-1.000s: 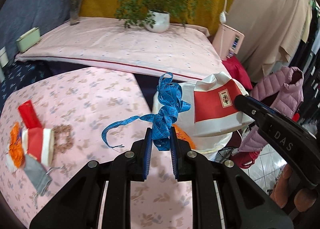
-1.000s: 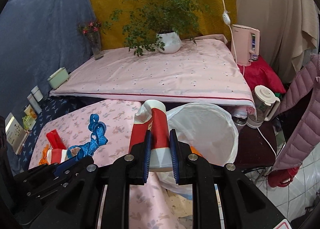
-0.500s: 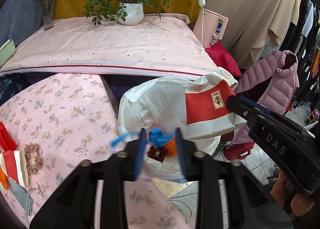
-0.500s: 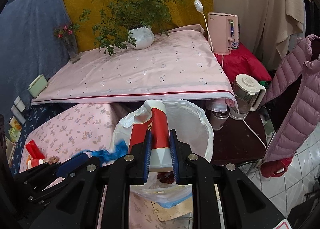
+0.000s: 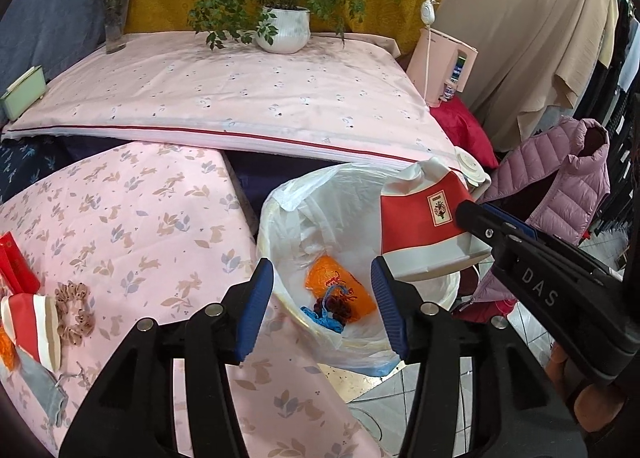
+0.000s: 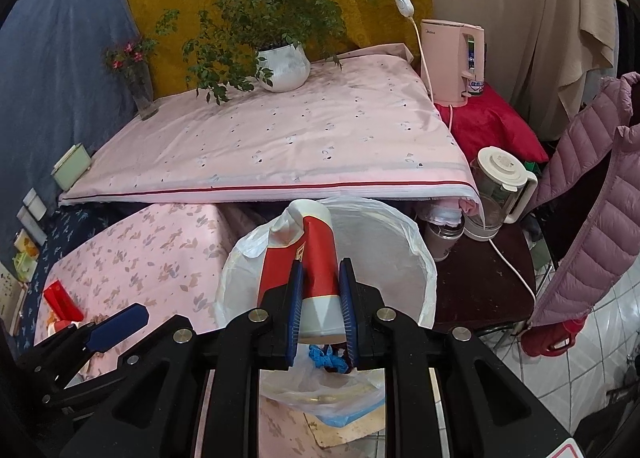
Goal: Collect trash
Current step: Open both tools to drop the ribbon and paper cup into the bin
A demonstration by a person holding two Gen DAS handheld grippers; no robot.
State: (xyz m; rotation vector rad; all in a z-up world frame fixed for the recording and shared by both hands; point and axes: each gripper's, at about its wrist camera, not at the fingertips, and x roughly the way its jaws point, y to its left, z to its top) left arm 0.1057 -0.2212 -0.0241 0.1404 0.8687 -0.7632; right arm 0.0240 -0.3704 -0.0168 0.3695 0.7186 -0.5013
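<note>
My left gripper (image 5: 322, 306) is open and empty above the near rim of the white-lined trash bin (image 5: 288, 198). The blue tape measure (image 5: 320, 318) lies in the bin beside an orange wrapper (image 5: 340, 288). My right gripper (image 6: 320, 312) is shut on a red-and-white paper cup (image 6: 316, 258) and holds it over the bin (image 6: 400, 242); the cup also shows in the left wrist view (image 5: 420, 226). On the pink floral table (image 5: 140, 218) at the left lie another red-and-white cup (image 5: 34, 324), a scrunchie (image 5: 76, 310), a red box (image 5: 16, 262) and a grey pouch (image 5: 40, 386).
A higher pink-covered table (image 5: 240, 98) with a potted plant (image 5: 284, 30) and flower vase (image 5: 114, 22) stands behind. A pink kettle (image 6: 452, 58), a glass jug (image 6: 500, 186) and a pink puffer jacket (image 6: 592, 218) are to the right. Tiled floor lies below right.
My left gripper moved right over the bin, opened and let go of the blue tape measure, which now lies in the bin. My right gripper carried the cup over the bin.
</note>
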